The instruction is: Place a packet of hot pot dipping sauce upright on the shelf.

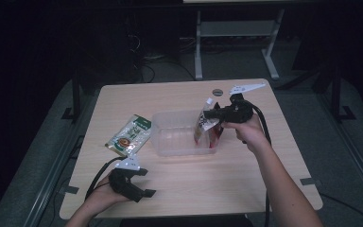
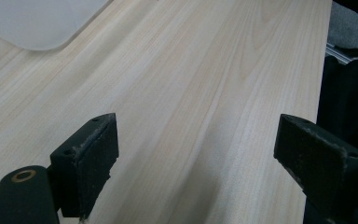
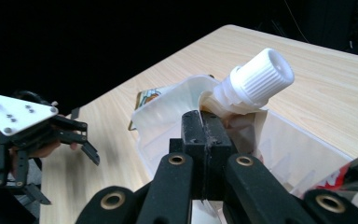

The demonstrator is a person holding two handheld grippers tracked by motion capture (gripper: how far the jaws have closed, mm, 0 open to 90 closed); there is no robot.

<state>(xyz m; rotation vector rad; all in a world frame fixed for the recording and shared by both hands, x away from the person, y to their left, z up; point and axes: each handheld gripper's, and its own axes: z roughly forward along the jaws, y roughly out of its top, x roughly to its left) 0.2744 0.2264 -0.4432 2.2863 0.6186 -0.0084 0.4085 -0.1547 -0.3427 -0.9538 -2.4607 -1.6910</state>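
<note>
A clear plastic bin stands in the middle of the wooden table. My right gripper is shut on a red spouted pouch with a white screw cap, holding it over the bin's right end. In the right gripper view the jaws are pressed together on the pouch top just below the cap. A green flat packet lies on the table left of the bin. My left gripper rests low near the table's front left, jaws wide apart over bare wood, holding nothing.
The bin's rounded corner shows at the top left of the left gripper view. The table's right edge drops to dark floor. A round grommet sits near the table's far edge. A white table frame stands behind.
</note>
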